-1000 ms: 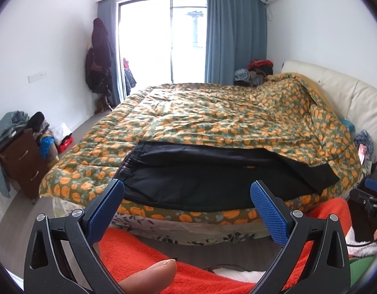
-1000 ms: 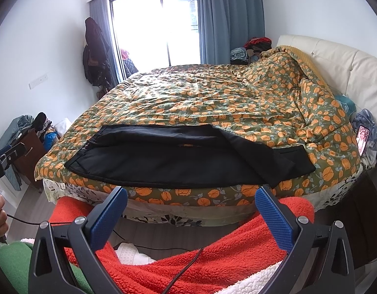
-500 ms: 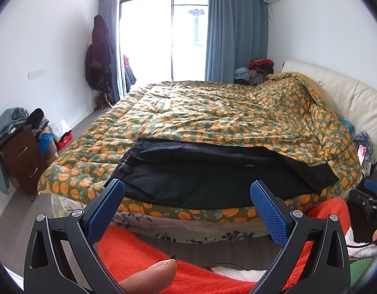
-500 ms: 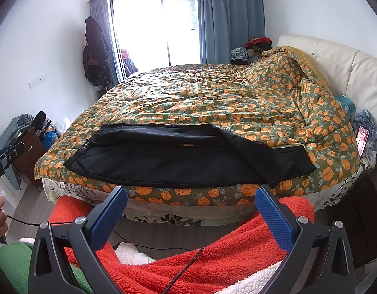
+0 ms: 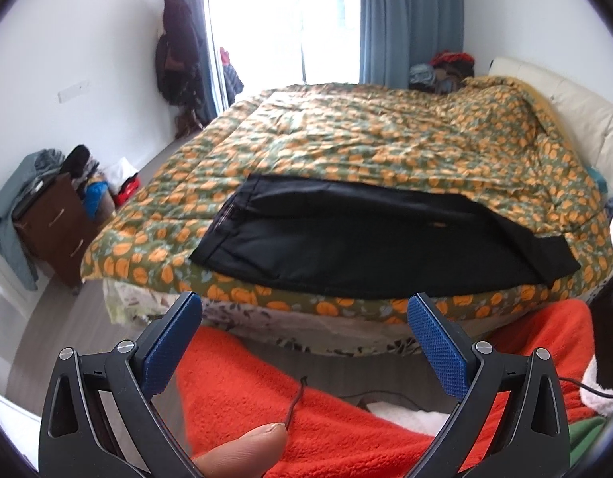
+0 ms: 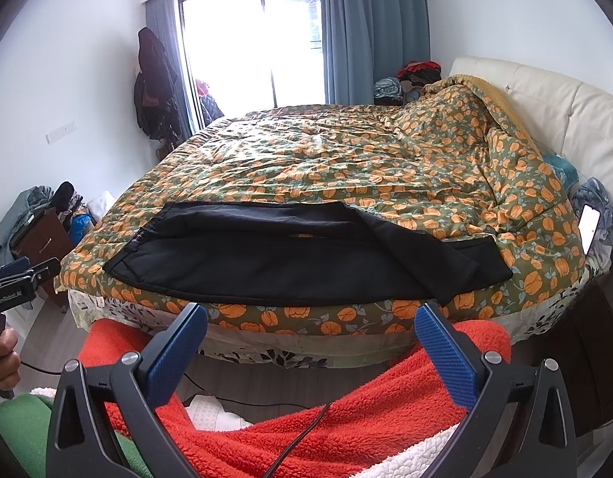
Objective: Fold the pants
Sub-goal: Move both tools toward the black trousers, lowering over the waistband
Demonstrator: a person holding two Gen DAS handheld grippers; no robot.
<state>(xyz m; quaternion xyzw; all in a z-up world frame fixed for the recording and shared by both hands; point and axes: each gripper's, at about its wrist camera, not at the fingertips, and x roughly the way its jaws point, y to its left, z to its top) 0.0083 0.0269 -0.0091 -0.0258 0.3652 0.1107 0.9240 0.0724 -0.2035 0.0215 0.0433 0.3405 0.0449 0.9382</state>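
Black pants [image 5: 366,239] lie flat along the near edge of the bed, waistband to the left, leg ends to the right, one leg folded over the other. They also show in the right wrist view [image 6: 298,259]. My left gripper [image 5: 304,314] is open and empty, held back from the bed above the person's red fleece. My right gripper [image 6: 310,326] is open and empty, also short of the bed edge. The left gripper [image 6: 15,279] appears at the left edge of the right wrist view.
The bed carries an orange-and-green patterned duvet [image 5: 366,139], bunched high at the right by the cream headboard [image 6: 545,95]. A brown drawer unit [image 5: 55,227] piled with clothes stands on the left. A phone [image 6: 589,227] lies at the bed's right.
The left gripper has tilted down and moved a little closer to the bed. The right gripper has barely moved. The pants lie as before.
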